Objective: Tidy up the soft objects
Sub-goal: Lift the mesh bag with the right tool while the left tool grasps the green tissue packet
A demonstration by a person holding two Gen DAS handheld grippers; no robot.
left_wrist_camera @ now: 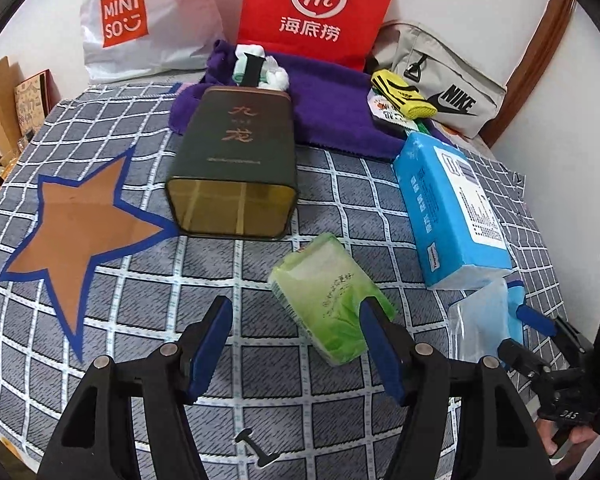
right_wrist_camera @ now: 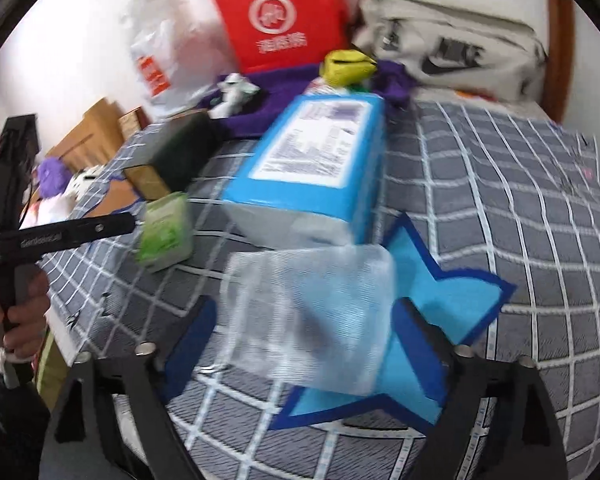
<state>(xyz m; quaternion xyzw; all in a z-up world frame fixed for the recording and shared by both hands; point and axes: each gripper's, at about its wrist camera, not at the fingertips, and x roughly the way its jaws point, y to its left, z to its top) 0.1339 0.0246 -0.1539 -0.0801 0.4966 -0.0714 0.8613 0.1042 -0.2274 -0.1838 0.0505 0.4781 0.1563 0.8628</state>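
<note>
A green tissue pack (left_wrist_camera: 332, 296) lies on the checked cloth just ahead of my left gripper (left_wrist_camera: 296, 320), which is open and empty; its right finger overlaps the pack's edge. It also shows in the right wrist view (right_wrist_camera: 166, 232). A clear plastic pouch (right_wrist_camera: 308, 316) lies on a blue star (right_wrist_camera: 456, 296) between the fingers of my right gripper (right_wrist_camera: 304, 328), which is open around it. A large blue tissue pack (left_wrist_camera: 448, 208) (right_wrist_camera: 312, 160) lies beyond the pouch. An orange star (left_wrist_camera: 84, 220) is at the left.
A dark tin box (left_wrist_camera: 236, 164) lies on its side, its open end facing me. Behind it are a purple towel (left_wrist_camera: 324, 112), yellow socks (left_wrist_camera: 404, 94), a Nike bag (left_wrist_camera: 444, 80), a red bag (left_wrist_camera: 320, 4) and a white Miniso bag (left_wrist_camera: 140, 20).
</note>
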